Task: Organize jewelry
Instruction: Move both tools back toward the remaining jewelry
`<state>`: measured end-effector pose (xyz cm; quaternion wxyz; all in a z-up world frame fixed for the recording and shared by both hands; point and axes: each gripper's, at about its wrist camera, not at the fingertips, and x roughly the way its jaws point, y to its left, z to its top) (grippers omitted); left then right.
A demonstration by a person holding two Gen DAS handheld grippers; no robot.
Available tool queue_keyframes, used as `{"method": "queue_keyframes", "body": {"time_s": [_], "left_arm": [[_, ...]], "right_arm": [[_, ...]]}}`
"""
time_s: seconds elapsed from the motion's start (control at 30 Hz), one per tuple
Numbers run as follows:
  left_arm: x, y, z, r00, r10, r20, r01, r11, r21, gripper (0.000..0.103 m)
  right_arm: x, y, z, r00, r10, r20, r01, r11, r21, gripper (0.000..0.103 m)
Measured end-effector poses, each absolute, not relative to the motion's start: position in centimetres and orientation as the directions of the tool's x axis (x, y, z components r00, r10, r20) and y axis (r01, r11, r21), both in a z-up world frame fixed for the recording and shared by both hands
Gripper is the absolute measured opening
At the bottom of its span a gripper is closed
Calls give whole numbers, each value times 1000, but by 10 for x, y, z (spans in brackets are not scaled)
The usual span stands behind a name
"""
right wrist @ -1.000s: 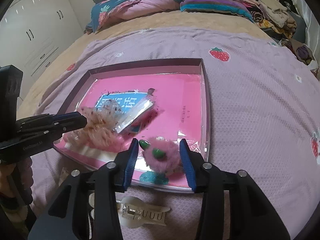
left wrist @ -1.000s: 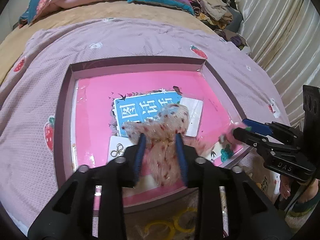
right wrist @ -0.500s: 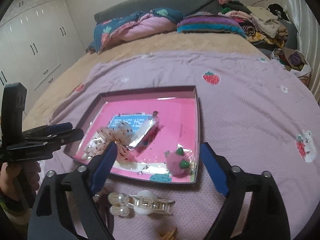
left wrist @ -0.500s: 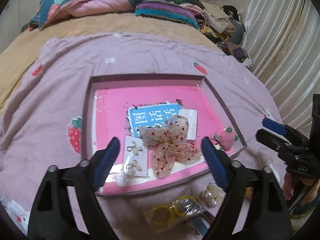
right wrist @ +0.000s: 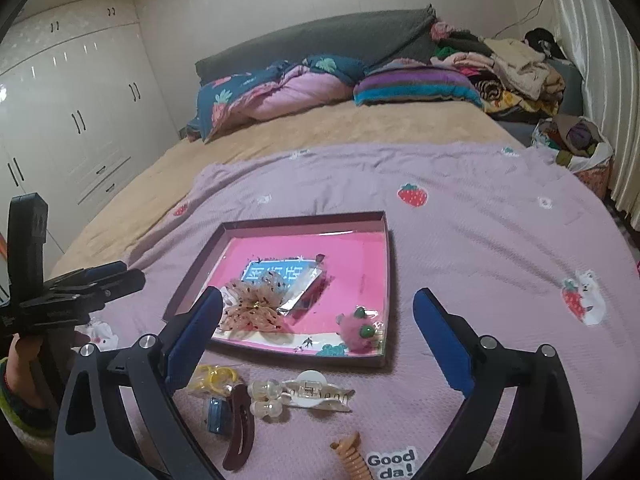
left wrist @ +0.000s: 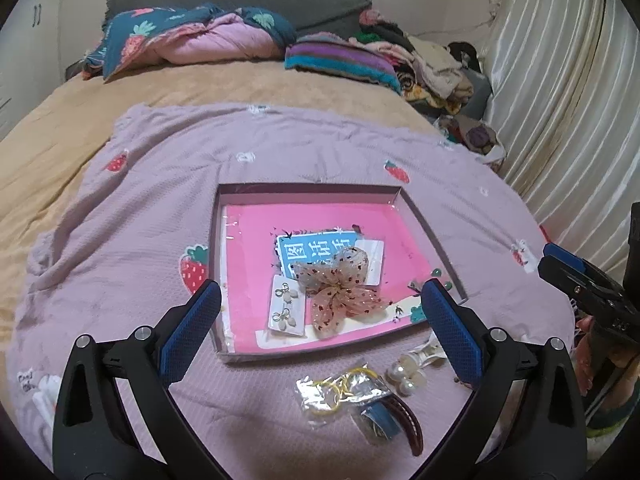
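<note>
Bow and pompom released into tray; both jaws wide, empty

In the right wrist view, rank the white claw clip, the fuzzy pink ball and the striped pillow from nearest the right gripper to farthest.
1. White claw clip, on the blanket between the open fingers.
2. Fuzzy pink ball, in the tray's near right corner.
3. Striped pillow, at the bed's head.
</note>
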<state>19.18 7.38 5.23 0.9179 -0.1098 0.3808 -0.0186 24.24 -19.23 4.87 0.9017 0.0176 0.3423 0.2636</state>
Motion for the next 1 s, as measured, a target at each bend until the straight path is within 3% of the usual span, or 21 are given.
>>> {"method": "queue_keyframes", "body": {"time_s": [0.43,1.0], "left_arm": [[148,76,69,750,-108,-652,-52,974,-221,94],[115,51,14,664,-166,-729,-5,974,-226,94]], "right_arm": [[199,-208,74,669,486,-563,-487,858,163,96],[166,-226,36,644,444,-623,-476,870,128,96]]}}
